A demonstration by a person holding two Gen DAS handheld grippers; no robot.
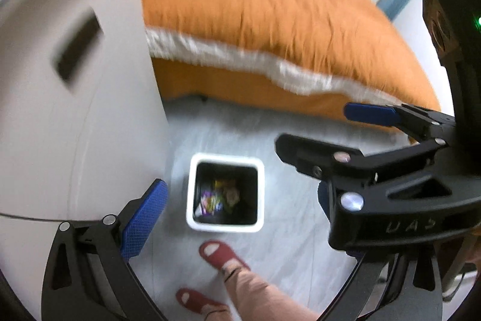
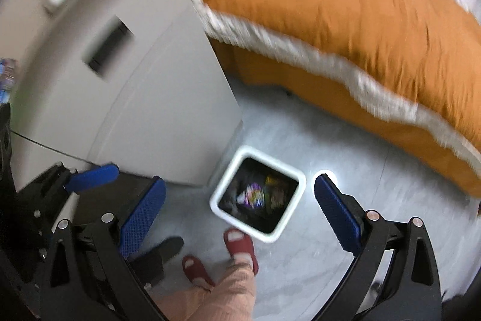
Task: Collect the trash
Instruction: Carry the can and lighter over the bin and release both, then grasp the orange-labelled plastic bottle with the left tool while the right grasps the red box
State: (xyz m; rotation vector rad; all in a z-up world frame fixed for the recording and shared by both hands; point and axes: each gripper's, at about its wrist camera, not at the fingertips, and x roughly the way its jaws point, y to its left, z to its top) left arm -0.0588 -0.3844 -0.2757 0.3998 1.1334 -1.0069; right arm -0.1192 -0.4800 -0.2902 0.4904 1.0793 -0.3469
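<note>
A white square bin (image 1: 192, 194) with a black liner stands on the pale floor and holds several colourful wrappers (image 1: 219, 197). It also shows in the right wrist view (image 2: 224, 185) with the wrappers (image 2: 255, 194) inside. My left gripper (image 1: 234, 215) is open and empty, high above the bin; only its left blue pad (image 1: 144, 218) shows clearly. The right gripper (image 1: 318, 134) crosses the left wrist view at the right, open and empty. In its own view my right gripper (image 2: 240, 212) is open and empty above the bin. The left gripper (image 2: 120, 185) shows at the left.
A white cabinet (image 1: 75, 110) stands left of the bin. A bed with an orange blanket (image 1: 270, 20) fills the back and right. The person's feet in red slippers (image 1: 222, 257) stand just in front of the bin. All is motion-blurred.
</note>
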